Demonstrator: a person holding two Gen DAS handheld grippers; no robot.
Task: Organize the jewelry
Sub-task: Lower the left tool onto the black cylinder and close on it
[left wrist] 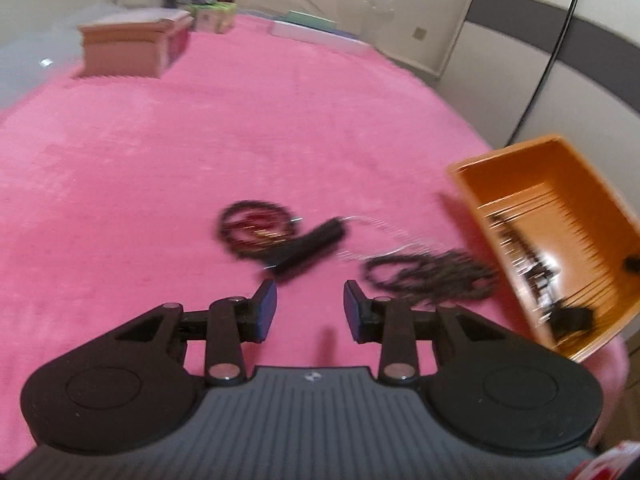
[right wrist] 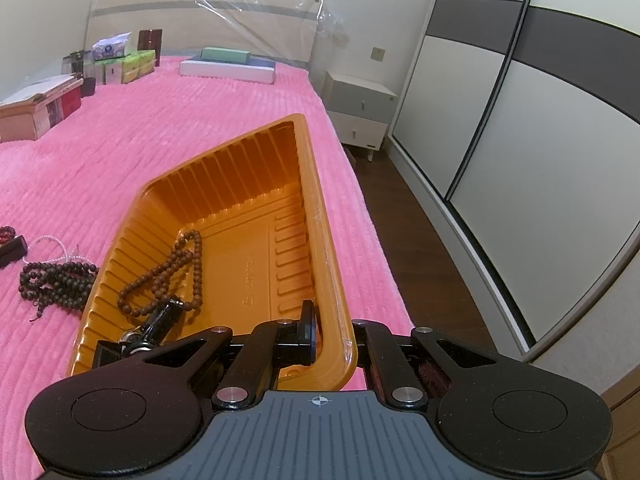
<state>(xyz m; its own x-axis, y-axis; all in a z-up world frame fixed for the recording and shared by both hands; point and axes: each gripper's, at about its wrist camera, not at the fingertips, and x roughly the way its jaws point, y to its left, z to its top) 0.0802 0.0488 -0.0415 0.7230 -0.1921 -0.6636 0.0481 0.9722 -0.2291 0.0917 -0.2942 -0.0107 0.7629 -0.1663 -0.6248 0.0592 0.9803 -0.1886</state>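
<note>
The ribbed orange plastic tray (right wrist: 256,208) is clamped at its near rim by the closed right gripper (right wrist: 332,340). Nothing is held between the parted jaws of the left gripper (left wrist: 310,308); a dark brown bead strand (left wrist: 428,276) is seen just beyond them, to their right, on the pink ribbed bedspread (left wrist: 160,168).

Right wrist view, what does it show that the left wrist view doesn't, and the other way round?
Only the right wrist view shows the nightstand and the right gripper shut on the orange tray's rim. Only the left wrist view shows the left gripper, open and empty, and the whole red bead bracelet. Both show the tray, the dark bead strand beside it, the brown beads inside it, and the pink blanket.
</note>
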